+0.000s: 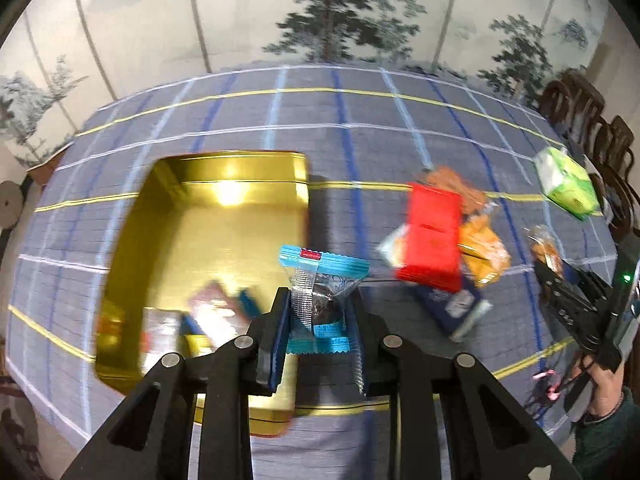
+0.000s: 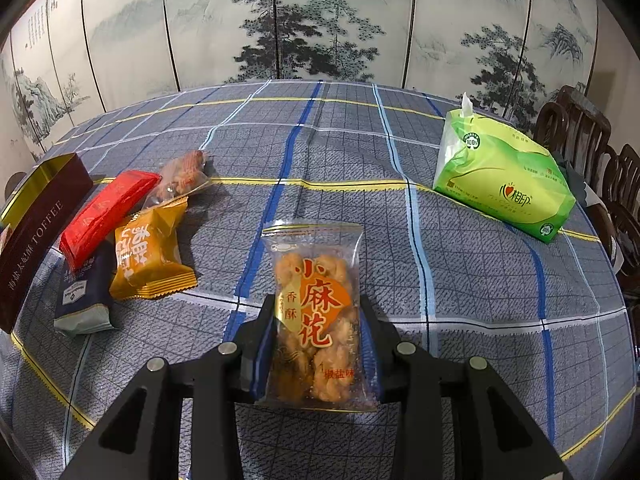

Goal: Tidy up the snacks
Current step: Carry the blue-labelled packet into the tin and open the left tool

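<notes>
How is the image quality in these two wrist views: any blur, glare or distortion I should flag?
Left wrist view: motion blur smears the gold tin, the red packet and the cloth, though the left tongs and their blue-edged snack stay sharp; glare on the tin's wall. Right wrist view: sharp throughout, twist-snack bag legible. Both: strong fisheye bending, dark corners.

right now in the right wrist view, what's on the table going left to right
toffee tin → red packet → orange packet → fried dough twist packet, held in the right gripper jaws → green tissue pack
</notes>
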